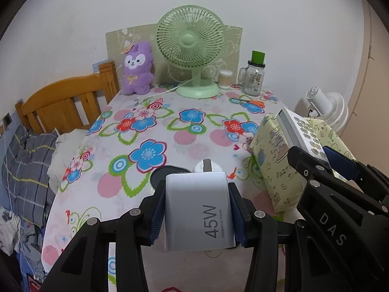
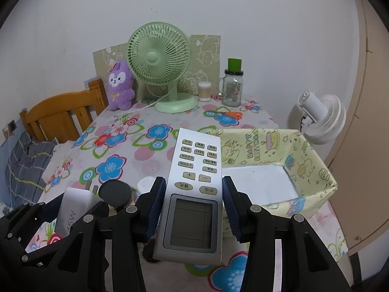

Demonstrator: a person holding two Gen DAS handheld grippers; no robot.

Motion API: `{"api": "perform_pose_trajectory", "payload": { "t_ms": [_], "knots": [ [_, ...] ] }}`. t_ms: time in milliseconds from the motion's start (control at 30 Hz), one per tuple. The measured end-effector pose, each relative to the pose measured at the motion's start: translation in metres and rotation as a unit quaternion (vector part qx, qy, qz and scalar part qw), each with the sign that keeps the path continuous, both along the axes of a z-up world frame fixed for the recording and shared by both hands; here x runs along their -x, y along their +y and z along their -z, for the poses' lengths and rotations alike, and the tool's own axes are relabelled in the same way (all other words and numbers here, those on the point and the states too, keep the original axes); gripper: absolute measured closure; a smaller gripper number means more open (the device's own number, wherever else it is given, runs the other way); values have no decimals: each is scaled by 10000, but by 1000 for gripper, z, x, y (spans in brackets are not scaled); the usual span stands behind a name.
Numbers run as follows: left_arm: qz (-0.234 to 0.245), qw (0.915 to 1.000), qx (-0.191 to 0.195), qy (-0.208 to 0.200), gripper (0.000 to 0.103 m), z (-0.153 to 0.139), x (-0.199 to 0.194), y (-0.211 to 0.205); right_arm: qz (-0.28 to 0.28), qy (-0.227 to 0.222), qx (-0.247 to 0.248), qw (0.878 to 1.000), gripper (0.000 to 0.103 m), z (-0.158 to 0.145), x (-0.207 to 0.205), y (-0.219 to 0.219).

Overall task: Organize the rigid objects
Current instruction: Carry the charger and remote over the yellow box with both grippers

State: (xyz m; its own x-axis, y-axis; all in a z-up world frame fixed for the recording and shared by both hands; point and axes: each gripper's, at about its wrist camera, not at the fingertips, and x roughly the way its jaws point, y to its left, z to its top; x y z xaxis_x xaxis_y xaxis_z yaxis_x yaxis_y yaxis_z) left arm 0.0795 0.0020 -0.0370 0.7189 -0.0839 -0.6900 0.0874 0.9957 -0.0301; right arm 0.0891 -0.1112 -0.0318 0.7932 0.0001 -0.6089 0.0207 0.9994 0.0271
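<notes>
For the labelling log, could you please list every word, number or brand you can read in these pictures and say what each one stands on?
"45W" and "Designed by Xiaomi": on the white charger held in the left gripper.
"DAS": on the right gripper, as seen from the left wrist.
"+" and "-": on two remote control buttons; its other button labels are too small to read.
Yellow storage box lettering: too distorted to read.
Glass jar label: blurred.

Worktop (image 1: 170,131) covered in a bright flower-print cloth. At its far edge, against the white wall: purple plush toy (image 1: 137,69), green desk fan (image 1: 190,48), small jar of cotton swabs (image 1: 225,79), glass mug jar (image 1: 254,77) with a green top. Left of the worktop, wooden headboard (image 1: 63,104) and grey plaid bedding (image 1: 26,160). Off to the right, white fan (image 2: 321,116).
</notes>
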Motion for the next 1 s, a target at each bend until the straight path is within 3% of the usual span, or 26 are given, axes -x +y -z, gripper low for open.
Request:
{"api": "perform_pose_trajectory", "payload": {
  "t_ms": [533, 1000],
  "knots": [
    [304, 9995, -14, -116, 54, -21, -12, -48, 115, -10, -35, 9999, 53, -22, -9, -46],
    [717, 9974, 74, -25, 54, -19, -36, -101, 303, 199, 140, 9992, 53, -24, -26, -98]
  ]
}}
